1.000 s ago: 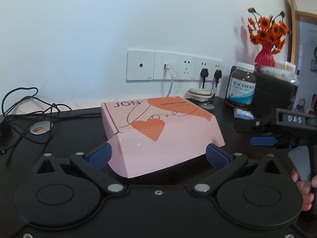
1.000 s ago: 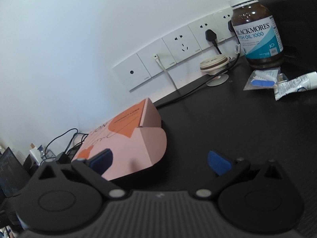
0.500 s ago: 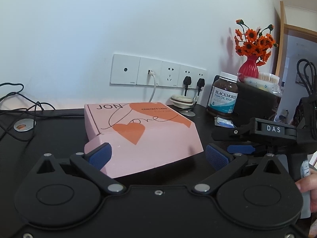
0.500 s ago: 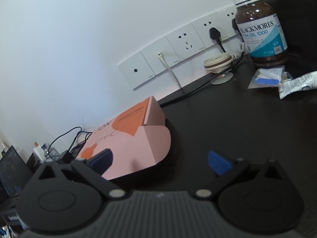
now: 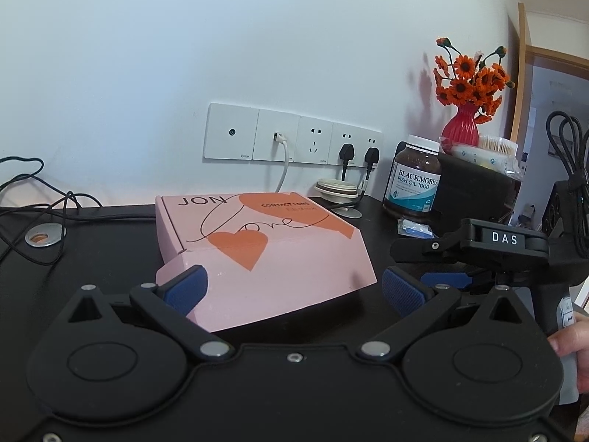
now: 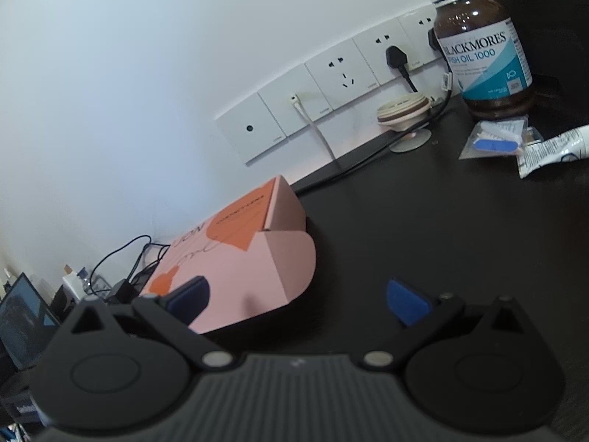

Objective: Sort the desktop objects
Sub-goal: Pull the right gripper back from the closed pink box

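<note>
wall sockets (image 5: 291, 136), flower vase (image 5: 460, 129)

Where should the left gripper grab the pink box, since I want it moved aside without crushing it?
Probably across the pink box near its front corner, coming low from the front. It lies flat, wide and shallow; the open left gripper already straddles that end, though the fit looks tight.
</note>
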Motion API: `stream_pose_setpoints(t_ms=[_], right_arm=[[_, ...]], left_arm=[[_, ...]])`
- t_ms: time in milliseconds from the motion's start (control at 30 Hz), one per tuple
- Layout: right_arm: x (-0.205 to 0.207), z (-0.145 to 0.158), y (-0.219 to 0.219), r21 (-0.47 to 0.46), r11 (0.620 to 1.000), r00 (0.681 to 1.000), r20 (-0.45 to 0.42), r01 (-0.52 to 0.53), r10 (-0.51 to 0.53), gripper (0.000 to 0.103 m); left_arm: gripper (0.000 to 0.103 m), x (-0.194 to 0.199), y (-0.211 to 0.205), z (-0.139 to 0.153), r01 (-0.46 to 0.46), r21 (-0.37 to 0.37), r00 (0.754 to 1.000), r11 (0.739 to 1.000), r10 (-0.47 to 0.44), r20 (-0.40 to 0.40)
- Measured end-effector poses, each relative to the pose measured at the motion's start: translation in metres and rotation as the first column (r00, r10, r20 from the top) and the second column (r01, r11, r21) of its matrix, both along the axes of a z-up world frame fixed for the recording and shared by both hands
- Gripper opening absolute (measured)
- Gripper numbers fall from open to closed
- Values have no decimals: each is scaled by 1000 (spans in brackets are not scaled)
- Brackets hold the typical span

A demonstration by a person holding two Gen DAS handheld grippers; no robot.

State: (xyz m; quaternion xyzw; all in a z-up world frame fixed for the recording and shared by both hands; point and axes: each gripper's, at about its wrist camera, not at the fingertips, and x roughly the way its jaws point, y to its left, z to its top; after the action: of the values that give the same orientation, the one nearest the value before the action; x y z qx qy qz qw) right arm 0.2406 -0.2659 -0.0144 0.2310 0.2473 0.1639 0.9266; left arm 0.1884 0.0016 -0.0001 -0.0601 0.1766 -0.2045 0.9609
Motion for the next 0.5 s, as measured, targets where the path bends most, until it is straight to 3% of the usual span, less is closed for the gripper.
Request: stream_pose_setpoints(t_ms=[300, 500], right_arm=[[2, -2, -4, 26, 1000, 1000, -20, 10, -10, 102], [-2, 0, -3, 18, 1000, 1000, 6, 5, -5, 102]], left_arm=[[103, 3, 11, -2, -42, -59, 999, 997, 40, -29], [103, 6, 10, -2, -69, -47, 996, 997, 66, -52]])
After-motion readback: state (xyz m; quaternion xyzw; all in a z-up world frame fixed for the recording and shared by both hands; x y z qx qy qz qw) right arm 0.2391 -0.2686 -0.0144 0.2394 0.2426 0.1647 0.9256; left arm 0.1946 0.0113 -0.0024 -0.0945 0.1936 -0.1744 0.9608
